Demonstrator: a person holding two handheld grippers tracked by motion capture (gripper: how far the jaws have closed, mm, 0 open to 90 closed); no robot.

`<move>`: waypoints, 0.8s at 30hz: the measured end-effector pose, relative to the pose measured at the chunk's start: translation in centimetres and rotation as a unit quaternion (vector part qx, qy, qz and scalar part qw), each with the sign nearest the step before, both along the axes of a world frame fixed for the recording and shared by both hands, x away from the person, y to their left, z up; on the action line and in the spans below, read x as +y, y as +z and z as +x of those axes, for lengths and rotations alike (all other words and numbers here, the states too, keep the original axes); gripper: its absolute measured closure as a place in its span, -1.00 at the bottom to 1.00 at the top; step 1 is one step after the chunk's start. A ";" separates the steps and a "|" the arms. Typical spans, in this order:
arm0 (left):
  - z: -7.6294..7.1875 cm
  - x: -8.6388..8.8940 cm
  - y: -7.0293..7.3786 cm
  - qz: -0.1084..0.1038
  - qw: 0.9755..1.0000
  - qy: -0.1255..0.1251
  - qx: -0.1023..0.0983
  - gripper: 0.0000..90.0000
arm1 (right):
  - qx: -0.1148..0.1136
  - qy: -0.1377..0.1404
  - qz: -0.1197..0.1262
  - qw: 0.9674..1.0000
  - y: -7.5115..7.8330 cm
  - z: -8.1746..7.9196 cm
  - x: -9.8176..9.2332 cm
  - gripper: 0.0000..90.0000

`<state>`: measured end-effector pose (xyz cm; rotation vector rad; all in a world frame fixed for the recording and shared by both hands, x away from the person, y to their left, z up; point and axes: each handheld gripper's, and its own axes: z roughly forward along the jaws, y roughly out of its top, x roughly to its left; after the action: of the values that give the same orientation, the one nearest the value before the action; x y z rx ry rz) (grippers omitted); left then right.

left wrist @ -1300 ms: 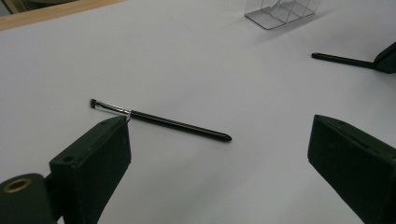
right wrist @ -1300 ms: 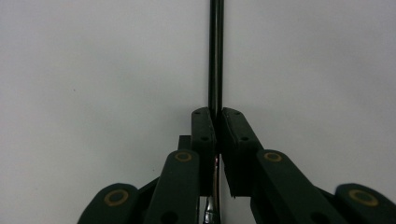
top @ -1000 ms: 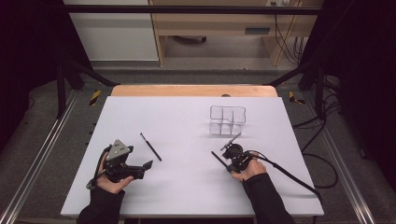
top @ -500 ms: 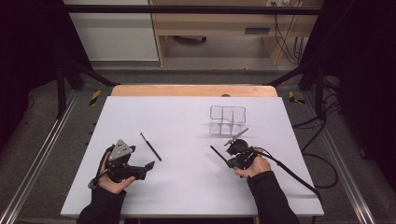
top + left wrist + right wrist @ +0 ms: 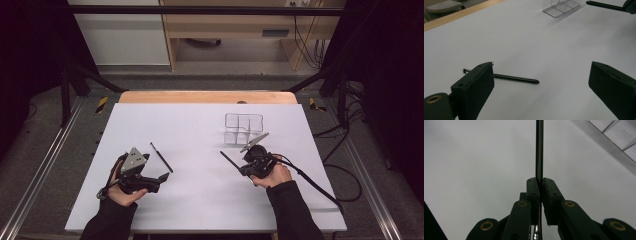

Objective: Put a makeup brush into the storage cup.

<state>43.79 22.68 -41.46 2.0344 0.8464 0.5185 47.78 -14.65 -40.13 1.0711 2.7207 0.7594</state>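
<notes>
A: Right gripper [image 5: 243, 166]?
B: Clamped on a black pen [image 5: 230, 160], lifted off the table [image 5: 200, 125] near its right edge, just in front of the clear organizer [image 5: 243, 127]

A: And the left gripper [image 5: 159, 180]?
B: Jaws wide, holding nothing; a second pen [image 5: 161, 157] lies just beyond, toward the table's left

The counter [image 5: 200, 125] is covered by a white sheet, and a wooden edge shows along its far side. On it lies a thin black pen [image 5: 161, 157] at the left, flat and slanted, and a clear plastic organizer [image 5: 243, 127] with compartments stands toward the far right, well apart from the pen.
</notes>
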 end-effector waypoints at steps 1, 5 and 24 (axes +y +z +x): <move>0.0 -0.2 0.2 0.000 1.000 -0.006 -0.003 -0.88 | 0.000 0.001 0.000 1.000 0.2 0.0 0.1 0.87; 0.0 -0.6 0.6 0.006 1.000 -0.016 -0.010 -0.88 | -0.001 0.012 0.007 1.000 0.7 -0.1 0.3 0.87; 0.4 -4.3 2.2 0.065 0.995 -0.069 -0.036 -0.88 | 0.007 0.054 0.014 0.998 2.1 -0.2 1.8 0.87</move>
<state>44.21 18.38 -39.26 2.1620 0.6390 0.5787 47.54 -12.80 -38.07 0.9441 2.8067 0.8121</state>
